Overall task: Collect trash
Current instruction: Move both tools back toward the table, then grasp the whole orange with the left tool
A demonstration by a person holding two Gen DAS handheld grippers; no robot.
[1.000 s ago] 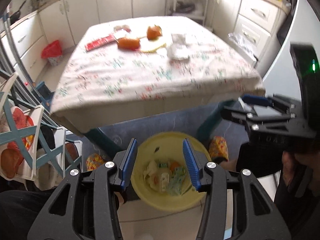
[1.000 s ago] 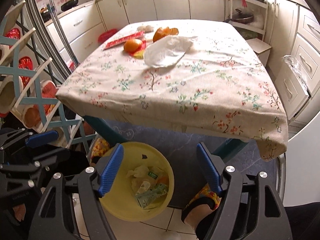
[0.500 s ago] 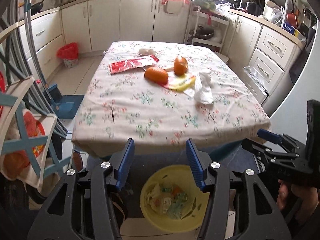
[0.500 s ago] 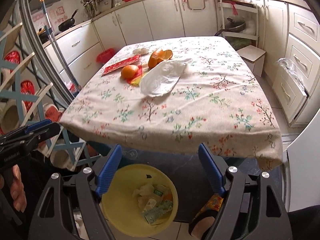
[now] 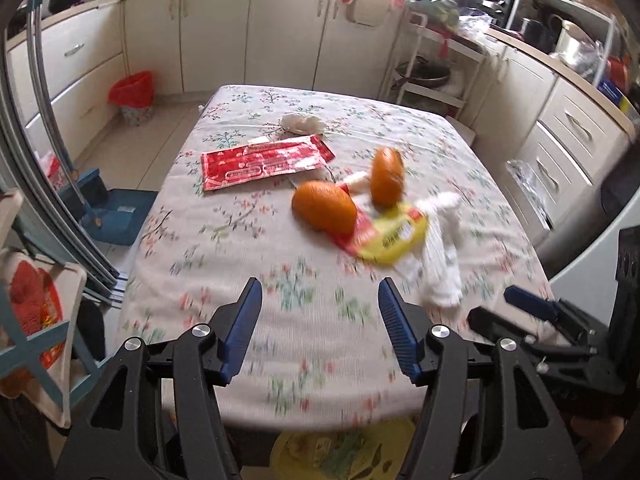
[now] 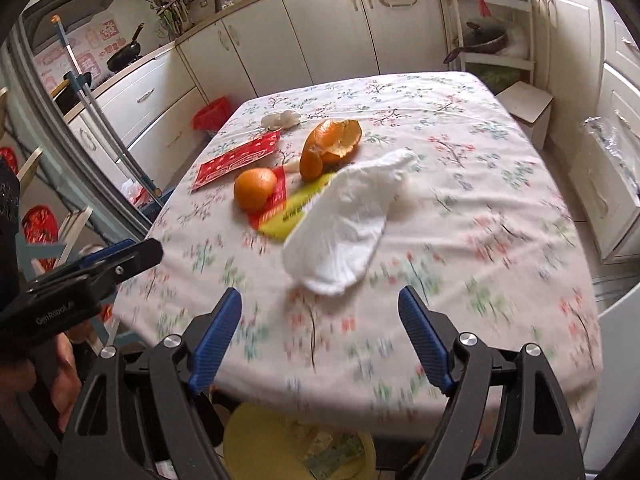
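Floral cloth covers the tabletop (image 6: pixel 460 220), which fills the middle of both views and serves as the landmark for everything else. On the floor below its near edge sits a yellow bin (image 6: pixel 256 440), partly hidden by the overhang, with scraps of wrapper visible inside. Over the near edge of the tabletop hangs the left hand-held gripper (image 5: pixel 320 300), its blue fingers spread wide with nothing between them; beside it, toward the right of that same edge, the right hand-held gripper (image 6: pixel 320 300) is likewise spread wide and empty. Near the centre of the tabletop lies a crumpled white tissue (image 6: pixel 344 224), the nearest piece of trash to the right hand-held gripper. Its left edge overlaps a yellow-and-red wrapper (image 6: pixel 288 208), which lies flat on the cloth. Farther back and to the left on the tabletop is a flat red packet (image 5: pixel 264 162). An orange peel (image 6: pixel 330 146) stands cupped just behind the wrapper, and a whole orange (image 6: pixel 255 188) rests on the wrapper's red end. Toward the far edge of the tabletop, behind the red packet, sits a small white wad (image 5: pixel 302 123).
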